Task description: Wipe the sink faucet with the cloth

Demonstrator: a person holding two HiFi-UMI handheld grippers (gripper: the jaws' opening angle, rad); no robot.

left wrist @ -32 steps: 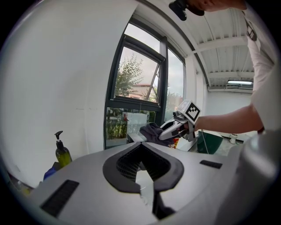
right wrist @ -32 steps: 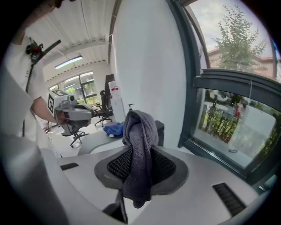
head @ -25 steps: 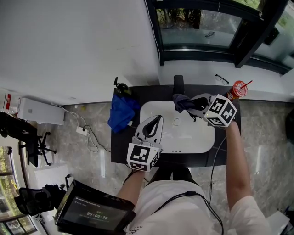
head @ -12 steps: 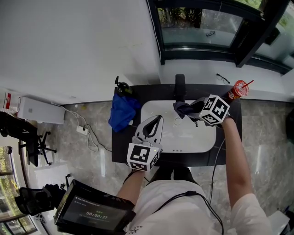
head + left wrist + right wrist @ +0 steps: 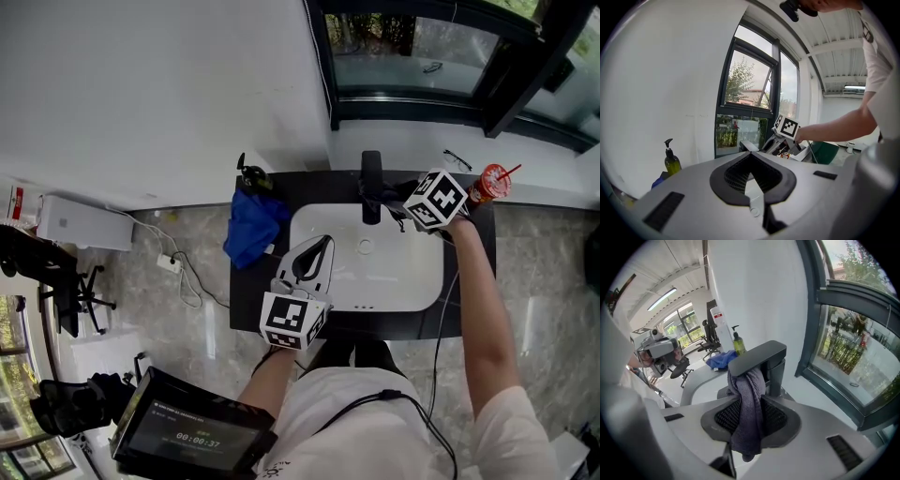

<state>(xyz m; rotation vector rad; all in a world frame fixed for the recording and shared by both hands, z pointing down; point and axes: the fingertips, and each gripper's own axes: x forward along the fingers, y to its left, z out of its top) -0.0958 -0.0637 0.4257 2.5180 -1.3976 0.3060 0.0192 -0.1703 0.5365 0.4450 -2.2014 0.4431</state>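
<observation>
Right tongs (image 5: pixel 395 196) are clamped on the one grey cloth (image 5: pixel 748 408), its top bunched against the spout of the single black faucet (image 5: pixel 758 356) dead ahead. Wipe looks barely started; I judge spout top and base remain. Left tongs (image 5: pixel 319 248) idle over the sink (image 5: pixel 398 274), tips together, empty. Beyond the faucet: one soap bottle (image 5: pixel 737 344), one blue rag (image 5: pixel 719 360).

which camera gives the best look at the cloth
The right gripper view: the cloth fills the middle, clamped in the jaws and touching the faucet. The head view shows only a dark scrap; the left gripper view shows nothing clear of it.
</observation>
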